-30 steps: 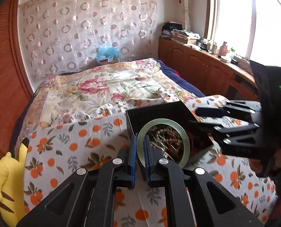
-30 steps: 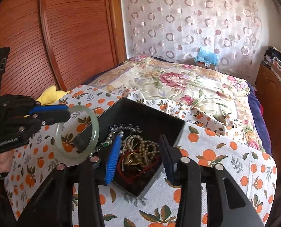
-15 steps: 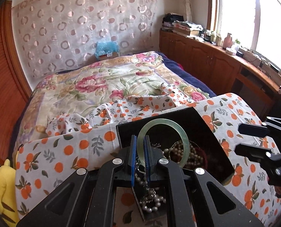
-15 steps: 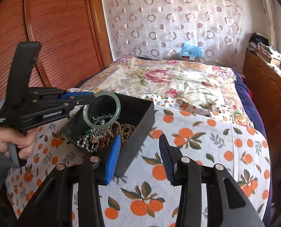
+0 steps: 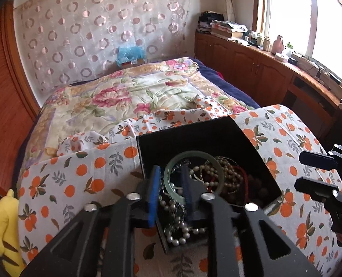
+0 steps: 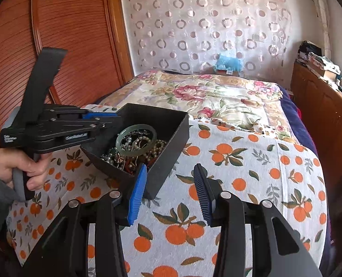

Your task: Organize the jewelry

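A black open box (image 5: pixel 219 133) (image 6: pixel 171 127) full of pearl strings and bead necklaces (image 5: pixel 230 175) sits on the orange-print cloth. A pale green jade bangle (image 5: pixel 217 165) (image 6: pixel 121 136) lies on top of the jewelry inside the box. My left gripper (image 5: pixel 169 188) (image 6: pixel 106 121) is open over the box's near edge, its fingers either side of the bangle's rim without squeezing it. My right gripper (image 6: pixel 168 190) is open and empty, above the cloth just right of the box; it shows at the right edge of the left wrist view (image 5: pixel 316 173).
The orange-print cloth (image 6: pixel 240 184) covers a raised surface at the foot of a bed with a floral quilt (image 5: pixel 136 92). A yellow plush toy (image 5: pixel 2 226) lies at left. Wooden cabinets (image 5: pixel 274 73) run under the window at right; a wooden wardrobe (image 6: pixel 67 46) stands left.
My left gripper lowered the bangle into the box and opened, leaving the bangle on the jewelry. My right gripper drew back to the right of the box.
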Tool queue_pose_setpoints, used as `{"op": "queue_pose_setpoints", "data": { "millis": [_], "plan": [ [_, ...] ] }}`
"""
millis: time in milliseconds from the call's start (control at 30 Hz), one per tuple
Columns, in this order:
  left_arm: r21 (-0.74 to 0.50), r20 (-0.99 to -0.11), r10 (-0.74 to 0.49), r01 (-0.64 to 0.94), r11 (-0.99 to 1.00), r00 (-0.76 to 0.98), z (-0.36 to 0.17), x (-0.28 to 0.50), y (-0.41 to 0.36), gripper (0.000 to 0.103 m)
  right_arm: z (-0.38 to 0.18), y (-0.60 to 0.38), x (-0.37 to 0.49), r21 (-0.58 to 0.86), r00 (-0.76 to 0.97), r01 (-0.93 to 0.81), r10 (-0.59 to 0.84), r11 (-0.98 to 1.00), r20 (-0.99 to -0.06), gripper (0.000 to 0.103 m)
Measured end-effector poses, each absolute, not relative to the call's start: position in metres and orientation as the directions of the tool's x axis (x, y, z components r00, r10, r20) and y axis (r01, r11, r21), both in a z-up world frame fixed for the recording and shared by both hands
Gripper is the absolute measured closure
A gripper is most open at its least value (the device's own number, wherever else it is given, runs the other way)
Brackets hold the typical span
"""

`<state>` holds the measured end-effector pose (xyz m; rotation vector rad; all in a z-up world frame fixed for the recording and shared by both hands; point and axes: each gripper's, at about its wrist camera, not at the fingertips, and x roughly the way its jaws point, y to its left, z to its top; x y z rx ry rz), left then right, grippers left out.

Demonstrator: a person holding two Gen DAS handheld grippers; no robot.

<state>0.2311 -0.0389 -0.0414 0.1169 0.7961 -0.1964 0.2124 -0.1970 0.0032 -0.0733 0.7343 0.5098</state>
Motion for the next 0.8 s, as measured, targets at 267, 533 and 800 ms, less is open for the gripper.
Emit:
{"op": "queue_pose_setpoints", "data": {
  "millis": [267, 533, 800],
  "plan": [
    [0.046, -0.678, -0.096, 0.173, 0.984, 0.729, -0.034, 0.190, -0.033, 0.018, 0.004, -0.207, 0.195, 0.094, 0.691, -0.380, 0.349, 0.920, -0.633, 0.035],
    [0.057, -0.618, -0.047, 0.105, 0.993, 0.785, -0.022, 0.130, -0.022, 0.008, 0.020, -0.215, 0.162, 0.098, 0.767, -0.320, 0.318, 0.943, -0.558, 0.003],
    [0.034, -0.558, -0.022, 0.049, 0.998, 0.829, -0.001, 0.075, -0.016, 0.008, 0.044, -0.216, 0.117, 0.085, 0.819, -0.295, 0.298, 0.952, -0.490, 0.003]
  ]
}}
